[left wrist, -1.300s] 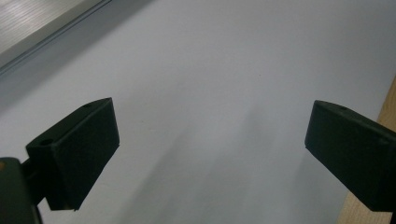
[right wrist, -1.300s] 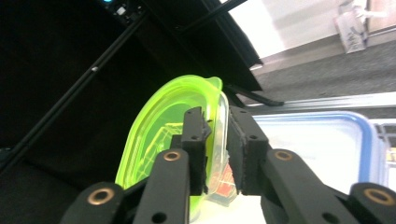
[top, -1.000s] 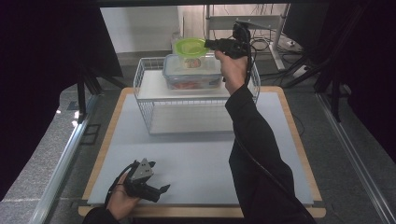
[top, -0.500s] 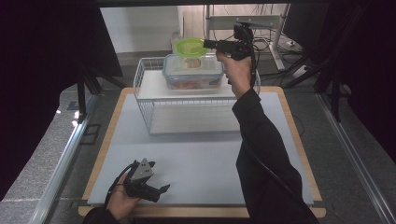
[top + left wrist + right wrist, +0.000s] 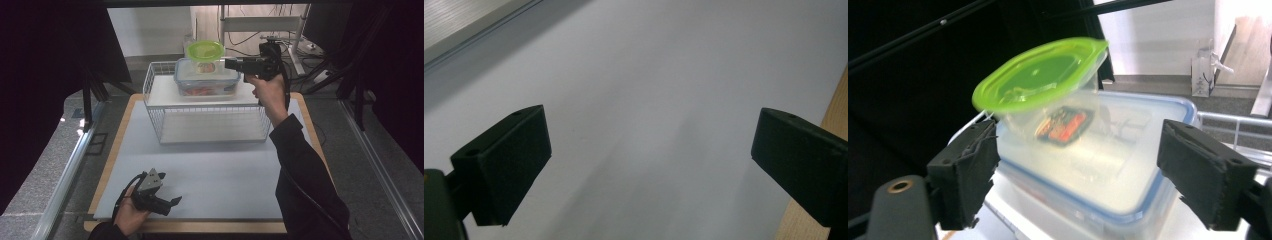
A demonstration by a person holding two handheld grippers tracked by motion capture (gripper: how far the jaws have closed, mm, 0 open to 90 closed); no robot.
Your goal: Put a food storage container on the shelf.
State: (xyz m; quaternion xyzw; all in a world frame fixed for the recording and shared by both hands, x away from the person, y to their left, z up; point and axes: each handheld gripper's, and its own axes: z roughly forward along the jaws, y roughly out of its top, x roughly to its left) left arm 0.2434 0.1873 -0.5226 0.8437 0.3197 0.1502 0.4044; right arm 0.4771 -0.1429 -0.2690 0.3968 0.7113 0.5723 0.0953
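A small clear tub with a green lid (image 5: 205, 51) stands on a larger clear box with a blue-rimmed lid (image 5: 206, 77), on top of a white wire rack (image 5: 165, 92). My right gripper (image 5: 229, 63) is held just right of the stack at the small tub's height, pointing left, open and holding nothing. In the right gripper view the green-lidded tub (image 5: 1040, 82) and the blue-rimmed box (image 5: 1098, 170) lie ahead between the spread fingers (image 5: 965, 172). My left gripper (image 5: 175, 201) rests open low over the white mat (image 5: 649, 75) near the front left.
The rack stands at the back of a white mat (image 5: 225, 175) on a wood-edged board (image 5: 116, 150). A metal rail (image 5: 67, 175) runs along the left. Stands and cables (image 5: 300, 35) crowd the back right. The small tub holds something red.
My right gripper has drifted a little right and lower, still level with the stacked tubs. The left gripper and the containers have not moved.
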